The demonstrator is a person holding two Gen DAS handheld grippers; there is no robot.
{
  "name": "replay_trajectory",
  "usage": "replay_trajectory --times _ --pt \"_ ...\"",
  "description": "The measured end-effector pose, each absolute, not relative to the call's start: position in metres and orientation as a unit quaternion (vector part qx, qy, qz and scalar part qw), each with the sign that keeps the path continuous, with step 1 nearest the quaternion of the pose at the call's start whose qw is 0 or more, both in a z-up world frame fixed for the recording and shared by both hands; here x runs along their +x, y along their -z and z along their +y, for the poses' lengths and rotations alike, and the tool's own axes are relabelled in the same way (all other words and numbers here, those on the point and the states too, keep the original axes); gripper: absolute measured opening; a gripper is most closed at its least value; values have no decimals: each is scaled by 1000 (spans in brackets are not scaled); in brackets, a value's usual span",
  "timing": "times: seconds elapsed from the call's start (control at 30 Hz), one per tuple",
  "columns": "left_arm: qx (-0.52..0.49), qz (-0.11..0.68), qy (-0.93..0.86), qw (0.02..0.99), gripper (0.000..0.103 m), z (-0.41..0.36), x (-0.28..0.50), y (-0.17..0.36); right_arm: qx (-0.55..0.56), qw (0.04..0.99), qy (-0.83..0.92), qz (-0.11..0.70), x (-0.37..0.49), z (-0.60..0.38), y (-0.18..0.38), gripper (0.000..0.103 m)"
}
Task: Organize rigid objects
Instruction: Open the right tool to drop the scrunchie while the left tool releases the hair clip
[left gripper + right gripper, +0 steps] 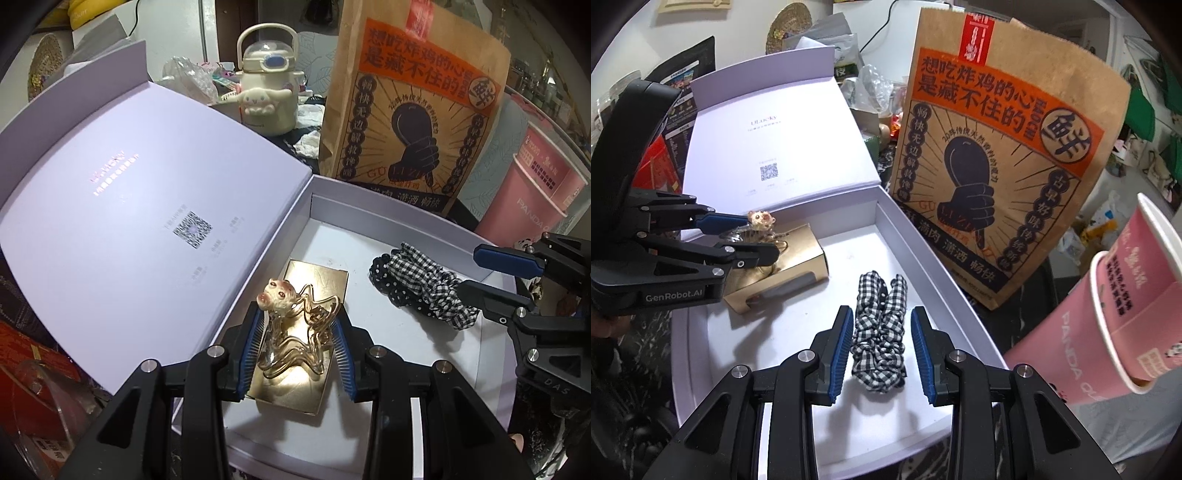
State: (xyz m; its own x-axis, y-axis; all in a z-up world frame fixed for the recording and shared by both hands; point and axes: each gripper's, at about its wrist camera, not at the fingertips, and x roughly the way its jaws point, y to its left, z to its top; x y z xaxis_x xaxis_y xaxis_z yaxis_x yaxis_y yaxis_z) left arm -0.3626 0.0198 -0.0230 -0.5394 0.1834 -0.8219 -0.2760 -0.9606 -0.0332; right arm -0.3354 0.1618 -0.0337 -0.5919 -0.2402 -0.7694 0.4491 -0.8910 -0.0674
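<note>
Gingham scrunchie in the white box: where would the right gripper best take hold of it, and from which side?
Probably across the middle of the gingham scrunchie, coming down from above. It lies flat and elongated on the floor of the white box, running lengthwise between the open pads of the right gripper, so closing across its narrow width should gather the soft folds.

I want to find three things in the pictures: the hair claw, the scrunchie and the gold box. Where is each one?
hair claw (295,332): left wrist view, on its clear wavy body.
scrunchie (879,332): right wrist view, on its checked cloth.
gold box (801,258): right wrist view, on its side face.
</note>
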Motion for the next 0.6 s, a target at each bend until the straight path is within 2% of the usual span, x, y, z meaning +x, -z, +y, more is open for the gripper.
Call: replay_trajectory --times 0.07,0.13,0.2,0.27,0.6 --pt "-460 47 -876 133 38 19 -360 19 403 194 885 128 -333 162 29 32" --pt "-456 47 -879 135 45 19 -357 14 400 193 887 128 -331 159 25 32" --pt "-447 48 -883 136 56 19 -351 8 395 193 889 129 -326 160 20 32" --pt "-438 48 -887 138 61 19 -344 1 390 192 891 129 -322 160 15 32" --pt "-414 53 -899 137 61 22 -334 -23 368 188 901 133 -298 160 -11 32"
